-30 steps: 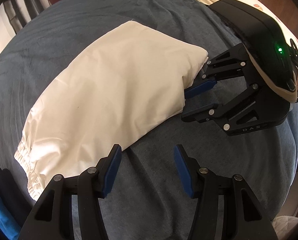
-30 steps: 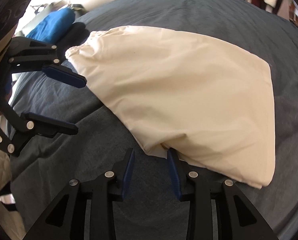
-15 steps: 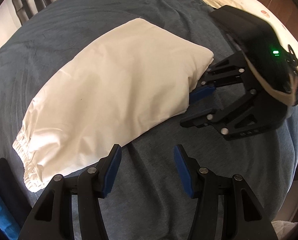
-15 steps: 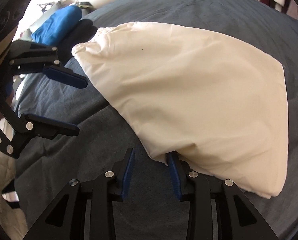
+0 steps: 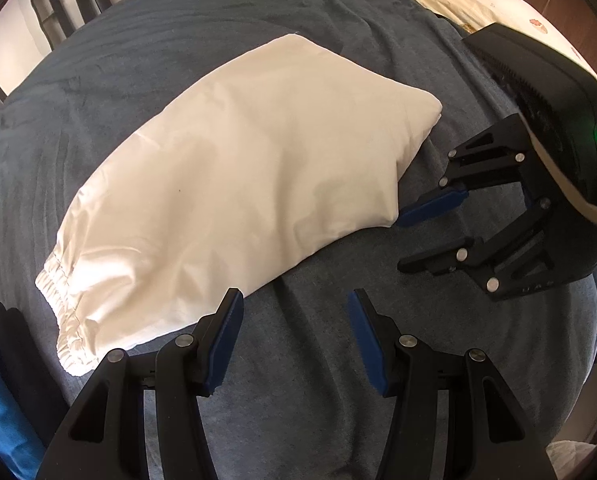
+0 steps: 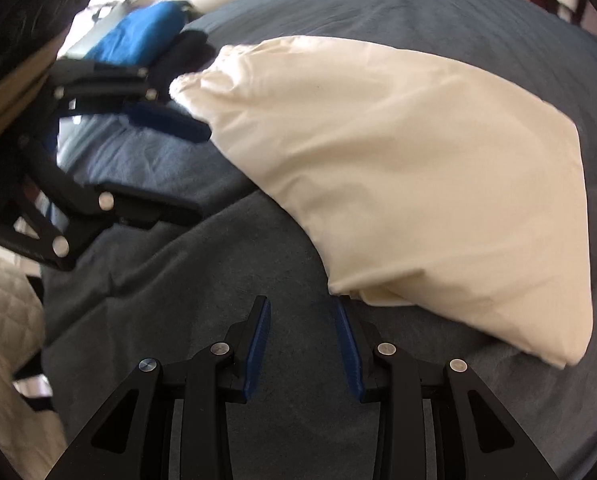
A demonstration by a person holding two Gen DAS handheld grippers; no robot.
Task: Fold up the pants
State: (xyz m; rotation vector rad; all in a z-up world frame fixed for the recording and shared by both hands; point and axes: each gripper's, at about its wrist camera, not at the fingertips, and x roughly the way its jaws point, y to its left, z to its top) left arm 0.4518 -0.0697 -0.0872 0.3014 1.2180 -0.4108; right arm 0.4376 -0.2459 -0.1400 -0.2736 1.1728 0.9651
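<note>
From my left wrist camera: the folded cream pants [image 5: 234, 184] lie on the bed's grey blanket [image 5: 338, 360], elastic waistband toward the left; my left tool [image 5: 294, 336] hangs with jaws apart and empty beside their near edge, while my right tool [image 5: 422, 236] sits by the folded end. From my right wrist camera: that tool [image 6: 300, 344], jaws apart, grips nothing, the pants' corner just beyond its right pad.

Right claw [image 6: 301, 336] off pants [image 6: 398, 184].
</note>
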